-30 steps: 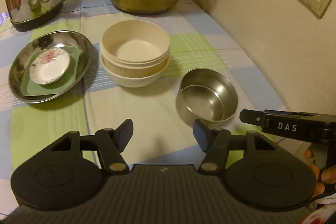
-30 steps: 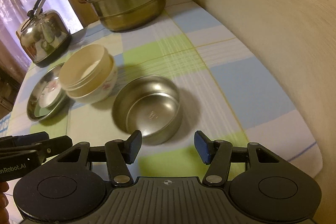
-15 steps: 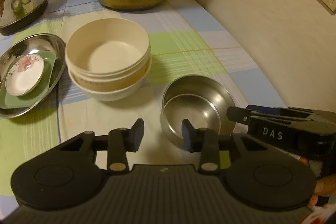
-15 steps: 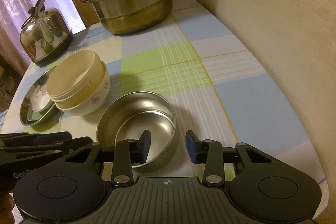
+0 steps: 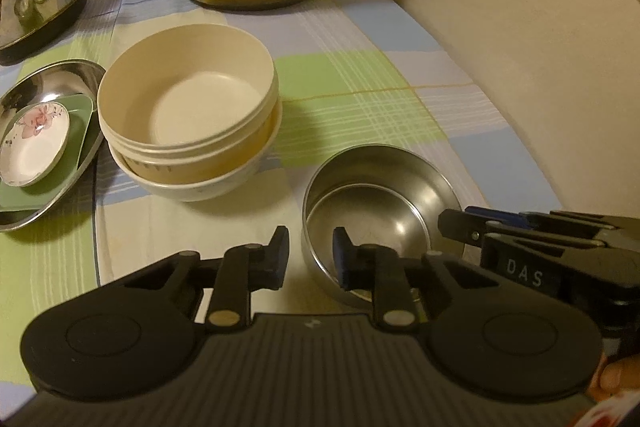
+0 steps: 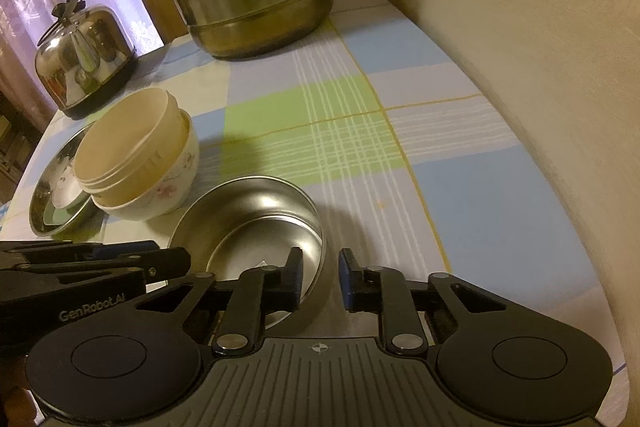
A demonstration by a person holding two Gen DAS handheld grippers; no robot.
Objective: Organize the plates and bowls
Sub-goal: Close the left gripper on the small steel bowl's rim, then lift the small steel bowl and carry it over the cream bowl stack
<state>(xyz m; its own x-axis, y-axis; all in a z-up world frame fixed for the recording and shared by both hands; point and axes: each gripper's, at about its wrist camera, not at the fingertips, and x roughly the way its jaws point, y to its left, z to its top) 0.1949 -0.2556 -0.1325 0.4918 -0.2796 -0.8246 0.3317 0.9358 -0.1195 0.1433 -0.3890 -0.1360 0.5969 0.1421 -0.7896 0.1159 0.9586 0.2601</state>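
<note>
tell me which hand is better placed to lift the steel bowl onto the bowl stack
Probably left: both straddle the steel bowl's rim, but the left gripper is on the side nearer the bowl stack; the right gripper grips the far rim.

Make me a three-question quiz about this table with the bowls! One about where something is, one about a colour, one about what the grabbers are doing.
1. Where is the little flowered saucer?
A. inside the steel bowl
B. on the green plate in the steel dish
C. on top of the kettle

2. What colour is the top bowl of the stack?
A. cream
B. red
C. black

3. What is the left hand-held gripper doing?
A. gripping the kettle
B. lifting the stack
C. straddling the steel bowl's rim, jaws apart

Answers: 1 B, it lies on the green plate inside the steel dish. 2 A, its inside and wall look cream. 3 C, one finger is outside the rim, one inside.
</note>
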